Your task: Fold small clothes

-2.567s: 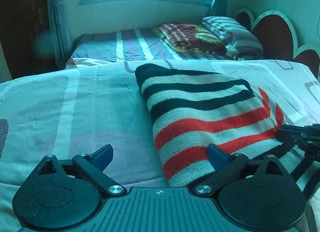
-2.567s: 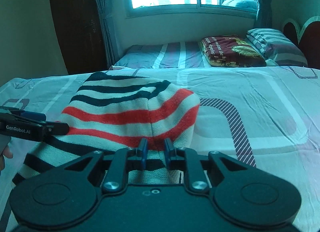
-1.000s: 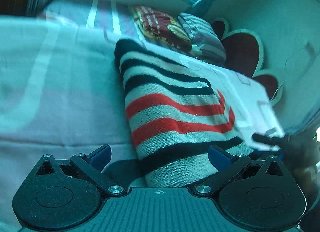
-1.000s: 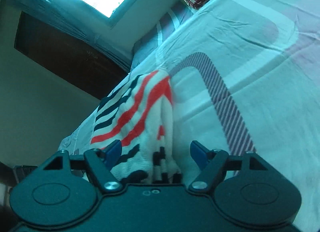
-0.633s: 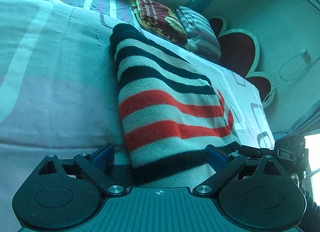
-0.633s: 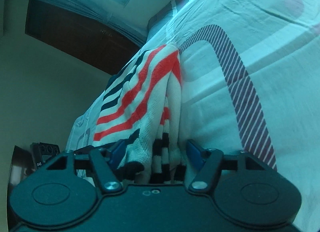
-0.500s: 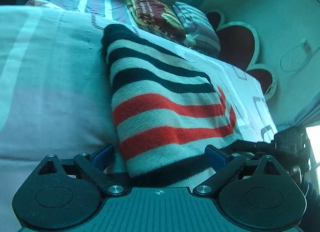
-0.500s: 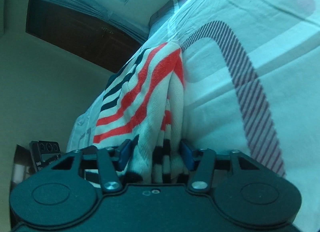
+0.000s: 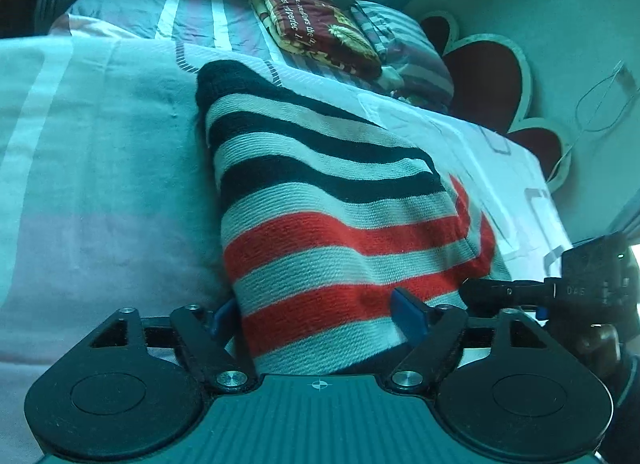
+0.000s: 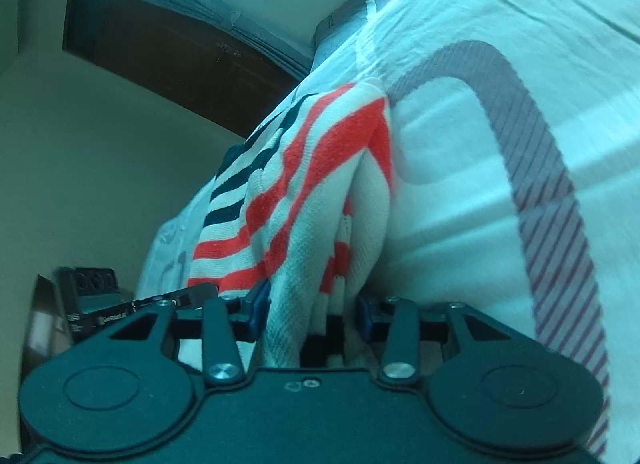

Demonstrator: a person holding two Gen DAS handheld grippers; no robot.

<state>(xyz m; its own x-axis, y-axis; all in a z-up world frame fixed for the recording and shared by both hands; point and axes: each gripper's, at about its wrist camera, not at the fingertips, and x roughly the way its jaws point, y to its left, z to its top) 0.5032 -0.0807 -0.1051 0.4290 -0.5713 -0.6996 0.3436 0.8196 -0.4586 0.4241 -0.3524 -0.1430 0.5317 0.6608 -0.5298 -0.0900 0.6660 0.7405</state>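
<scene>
A folded knit sweater [image 9: 340, 204] with black, white and red stripes lies on the pale bed sheet [image 9: 100, 184]. My left gripper [image 9: 316, 318] straddles its near end. The jaws are closing with the knit between them, and the pads do not visibly squeeze it. My right gripper [image 10: 310, 310] holds the layered edge of the sweater [image 10: 304, 168]. Its blue pads touch the bunched fabric on both sides while the jaws keep closing. In the left wrist view the right gripper [image 9: 500, 292] shows at the sweater's right corner. The left gripper [image 10: 160, 302] shows low on the left of the right wrist view.
A red patterned folded blanket [image 9: 316, 28] and a striped pillow [image 9: 400, 44] lie at the bed's far end, by a heart-shaped headboard [image 9: 492, 76]. A dark wardrobe [image 10: 160, 44] stands beyond the bed's left side. The sheet [image 10: 500, 24] stretches bare to the right of the sweater.
Both grippers have come in lower and closer to the sweater's near end. Their jaws have narrowed around it. The right one went from wide apart to pads against the fabric.
</scene>
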